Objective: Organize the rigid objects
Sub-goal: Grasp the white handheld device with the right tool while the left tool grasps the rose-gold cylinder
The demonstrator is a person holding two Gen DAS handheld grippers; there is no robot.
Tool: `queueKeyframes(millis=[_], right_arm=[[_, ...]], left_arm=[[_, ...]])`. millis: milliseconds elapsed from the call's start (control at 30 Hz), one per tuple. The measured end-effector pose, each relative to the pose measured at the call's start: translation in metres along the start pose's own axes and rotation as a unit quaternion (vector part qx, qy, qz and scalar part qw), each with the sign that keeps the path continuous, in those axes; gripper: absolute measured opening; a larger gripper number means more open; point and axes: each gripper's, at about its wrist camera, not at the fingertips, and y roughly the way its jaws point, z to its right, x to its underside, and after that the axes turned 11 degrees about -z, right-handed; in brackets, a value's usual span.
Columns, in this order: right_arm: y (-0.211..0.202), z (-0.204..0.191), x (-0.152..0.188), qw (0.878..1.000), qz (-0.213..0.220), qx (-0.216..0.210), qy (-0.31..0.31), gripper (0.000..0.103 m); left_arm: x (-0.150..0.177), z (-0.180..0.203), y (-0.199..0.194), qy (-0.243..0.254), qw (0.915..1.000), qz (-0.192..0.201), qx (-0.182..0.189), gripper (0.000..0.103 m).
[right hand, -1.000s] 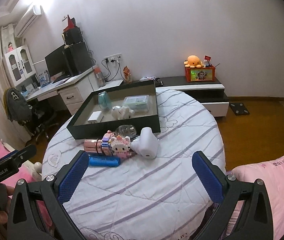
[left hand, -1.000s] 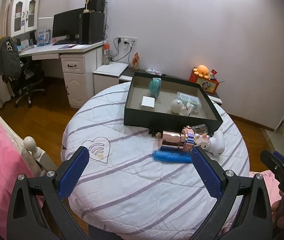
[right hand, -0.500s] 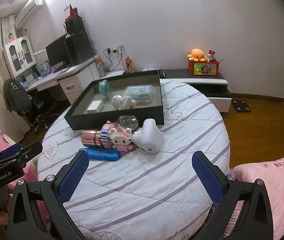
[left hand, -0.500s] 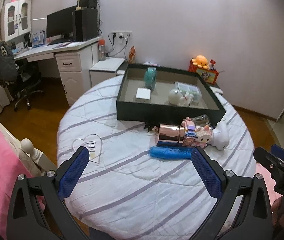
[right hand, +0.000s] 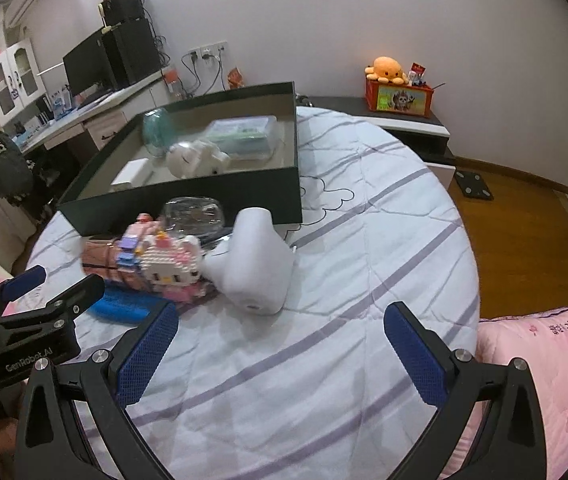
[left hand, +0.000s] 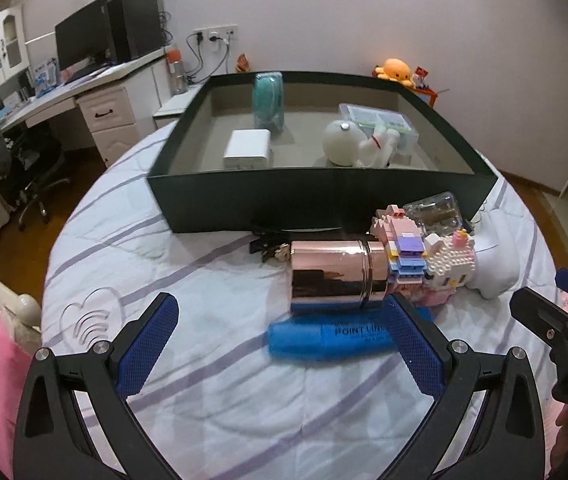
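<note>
On the striped round bed, a blue marker (left hand: 323, 336) lies between the open fingers of my left gripper (left hand: 282, 340). Just beyond it a rose-gold cylinder (left hand: 335, 276) lies on its side, touching a pink-and-white brick figure (left hand: 431, 264) and a white rounded object (left hand: 495, 268). Behind them a dark green box (left hand: 315, 196) holds a teal roll (left hand: 268, 100), a small white box (left hand: 248, 148) and a white toy (left hand: 355, 144). My right gripper (right hand: 280, 346) is open and holds nothing, just short of the white rounded object (right hand: 256, 264).
A clear plastic case (left hand: 435, 212) and a black clip (left hand: 264, 240) lie against the box front. A pink quilt (right hand: 543, 360) lies at the right. A desk with a monitor (left hand: 84, 40) and a chair stand far left. A low cabinet (right hand: 403, 120) carries an orange plush.
Both grippers have moved forward and down toward the cluster of objects, which now looks much larger. The blue marker now sits between my left fingers. Nothing has been taken hold of.
</note>
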Motion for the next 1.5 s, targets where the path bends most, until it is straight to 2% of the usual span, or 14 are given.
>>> queueKeyframes(millis=[133,333,500,567,600,667,700,733,767,867,1267,1500], right_arm=[[0.014,0.002,-0.008,1.000,-0.010,0.000,-0.003,0.103],[0.028,0.003,-0.016,1.000,-0.017,0.003,-0.011,0.102],[0.040,-0.001,-0.021,0.999,-0.026,-0.004,-0.024,0.094],[0.044,-0.004,-0.022,0.999,-0.028,-0.011,-0.028,0.094],[0.046,-0.006,-0.023,0.999,-0.029,-0.013,-0.029,0.094],[0.047,-0.008,-0.024,0.999,-0.024,-0.016,-0.032,0.088],[0.047,-0.007,-0.024,0.999,-0.022,-0.023,-0.031,0.084],[0.046,-0.008,-0.024,0.999,-0.021,-0.033,-0.032,0.072],[0.046,-0.010,-0.024,0.998,-0.021,-0.040,-0.035,0.062],[0.048,-0.014,-0.022,0.998,-0.025,-0.031,-0.046,0.056],[0.029,-0.002,-0.012,0.998,-0.009,-0.056,-0.026,0.054],[0.002,-0.001,-0.008,0.998,0.011,-0.062,-0.026,0.054]], left_arm=[[-0.006,0.005,0.015,0.009,0.9998,-0.010,0.012,0.103],[-0.011,-0.008,0.029,-0.018,0.9985,-0.022,0.047,0.103],[-0.011,-0.014,0.026,-0.033,0.9987,-0.006,0.038,0.101],[-0.012,-0.018,0.028,-0.037,0.9982,-0.008,0.047,0.100],[-0.013,-0.019,0.030,-0.037,0.9980,-0.011,0.051,0.096],[-0.014,-0.017,0.033,-0.030,0.9979,-0.014,0.056,0.080],[-0.015,-0.016,0.034,-0.024,0.9978,-0.017,0.059,0.068],[-0.016,-0.015,0.035,-0.017,0.9975,-0.019,0.065,0.061],[-0.016,-0.014,0.035,-0.013,0.9976,-0.019,0.066,0.061],[-0.016,-0.017,0.035,-0.016,0.9969,-0.017,0.075,0.060],[-0.002,-0.035,0.014,-0.030,0.9974,-0.004,0.066,0.057],[0.000,-0.045,-0.007,-0.034,0.9970,0.010,0.069,0.057]])
